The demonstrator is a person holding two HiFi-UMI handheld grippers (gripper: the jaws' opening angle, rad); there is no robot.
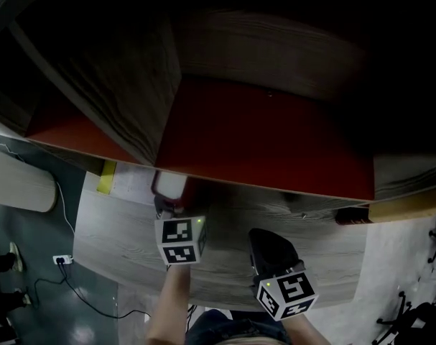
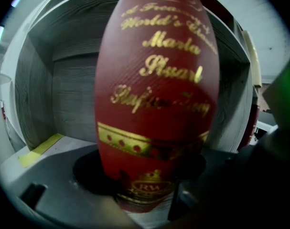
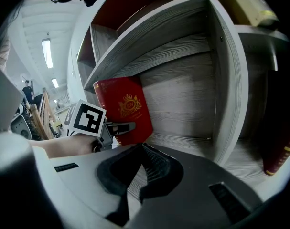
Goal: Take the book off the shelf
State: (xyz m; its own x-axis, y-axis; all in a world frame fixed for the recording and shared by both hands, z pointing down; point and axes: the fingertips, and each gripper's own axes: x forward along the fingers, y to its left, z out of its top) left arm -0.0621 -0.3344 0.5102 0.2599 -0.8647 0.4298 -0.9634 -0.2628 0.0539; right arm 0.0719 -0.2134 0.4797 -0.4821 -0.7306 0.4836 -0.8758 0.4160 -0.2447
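Right gripper view: grey wood-grain shelf (image 3: 183,46), open compartment, red book (image 3: 123,106) with a gold crest standing in it near the front edge, leaning over. Left hand-held gripper (image 2: 145,202) is clamped on the book's lower end; in the left gripper view the cover fills the frame between the jaws. Right hand-held gripper (image 3: 141,151) hangs well in front of the shelf, tips together, nothing between them. Step, as I read it: grasp made, book not yet out. Next move needs a straight pull toward the person, clear of the compartment walls, with firm grip since a low hold could let the book pivot.
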